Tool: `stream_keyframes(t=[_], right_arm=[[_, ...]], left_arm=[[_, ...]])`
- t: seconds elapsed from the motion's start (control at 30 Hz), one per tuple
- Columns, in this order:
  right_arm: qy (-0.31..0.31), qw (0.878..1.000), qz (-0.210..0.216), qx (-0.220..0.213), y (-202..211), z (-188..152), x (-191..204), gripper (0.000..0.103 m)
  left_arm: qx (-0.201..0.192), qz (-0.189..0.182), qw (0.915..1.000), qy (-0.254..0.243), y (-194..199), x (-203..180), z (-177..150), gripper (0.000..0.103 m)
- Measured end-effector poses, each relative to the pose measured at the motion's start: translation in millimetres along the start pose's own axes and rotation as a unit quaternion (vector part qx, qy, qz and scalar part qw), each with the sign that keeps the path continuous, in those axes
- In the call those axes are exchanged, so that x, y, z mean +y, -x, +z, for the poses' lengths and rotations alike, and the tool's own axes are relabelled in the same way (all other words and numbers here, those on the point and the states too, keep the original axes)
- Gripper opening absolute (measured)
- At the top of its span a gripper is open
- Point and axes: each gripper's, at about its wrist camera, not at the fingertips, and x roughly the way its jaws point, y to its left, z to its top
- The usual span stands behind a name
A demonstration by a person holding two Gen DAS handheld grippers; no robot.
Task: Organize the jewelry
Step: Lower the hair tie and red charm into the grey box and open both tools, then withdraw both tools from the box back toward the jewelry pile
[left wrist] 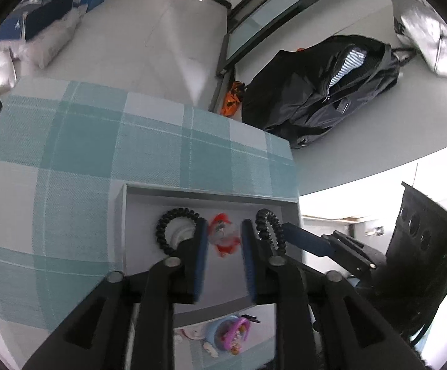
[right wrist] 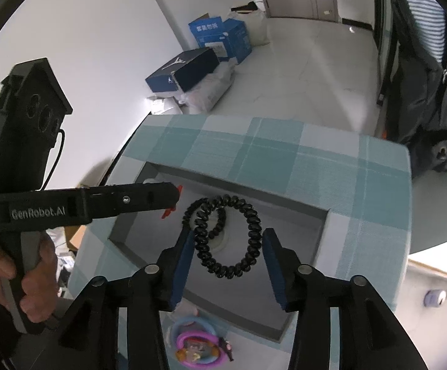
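my left gripper (left wrist: 225,240) hangs open over the grey tray (left wrist: 192,195), jaws either side of a red-and-clear trinket (left wrist: 223,237). my right gripper (right wrist: 229,246) is open too — a black coil bracelet (right wrist: 242,246) lies in the tray between its fingers, a second coil (left wrist: 174,225) at ten o'clock.

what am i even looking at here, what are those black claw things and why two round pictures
The black claws are two handheld grippers, one per hand, each carrying a fisheye camera looking along its fingers; hence two round pictures. The left gripper is open around a red and clear hair clip. The right gripper is open around a black spiral hair tie. Both items lie in a shallow grey tray on a teal plaid tablecloth. Nothing is gripped yet. Pink and blue trinkets lie beside the tray.
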Motion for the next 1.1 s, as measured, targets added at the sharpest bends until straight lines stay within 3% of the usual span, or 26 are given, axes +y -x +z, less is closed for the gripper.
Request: stream_keyframes(t=[0.03,0.1,0.37,0.57,0.63,0.77,0.87,1.1], right_arm=[[0.001,1.0,0.006,-0.004,3.0,-0.2,-0.2,0.048],[0.002,1.0,0.009,-0.014,9.6,-0.7,-1.7,0.054],[-0.005,0.999,0.003,-0.051,31.9,-5.8,-6.8,0.078],[-0.014,0.997,-0.001,-0.072,46.9,-16.6,-5.9,0.09],[-0.007,0.997,-0.009,-0.082,52.3,-22.7,-0.7,0.098],[0.008,0.995,-0.004,-0.098,62.9,-33.1,9.5,0.1],[0.013,0.993,-0.001,-0.118,71.4,-40.9,17.2,0.103],[0.019,0.989,-0.007,-0.145,85.6,-65.1,31.0,0.103]], left_arm=[[-0.002,0.004,1.0,0.008,0.7,1.8,0.7,0.056],[-0.013,0.007,0.9999,0.007,5.4,1.3,-0.6,0.065],[-0.046,0.074,0.9955,-0.036,18.7,-12.8,-11.6,0.065],[-0.09,0.147,0.9823,-0.074,32.4,-24.2,-31.7,0.065],[-0.101,0.16,0.9788,-0.078,36.2,-24.6,-38.1,0.065],[-0.125,0.191,0.9693,-0.091,46.0,-29.6,-50.5,0.065],[-0.148,0.221,0.9574,-0.114,53.1,-36.4,-60.9,0.066],[-0.16,0.232,0.9508,-0.129,61.2,-38.5,-82.6,0.067]])
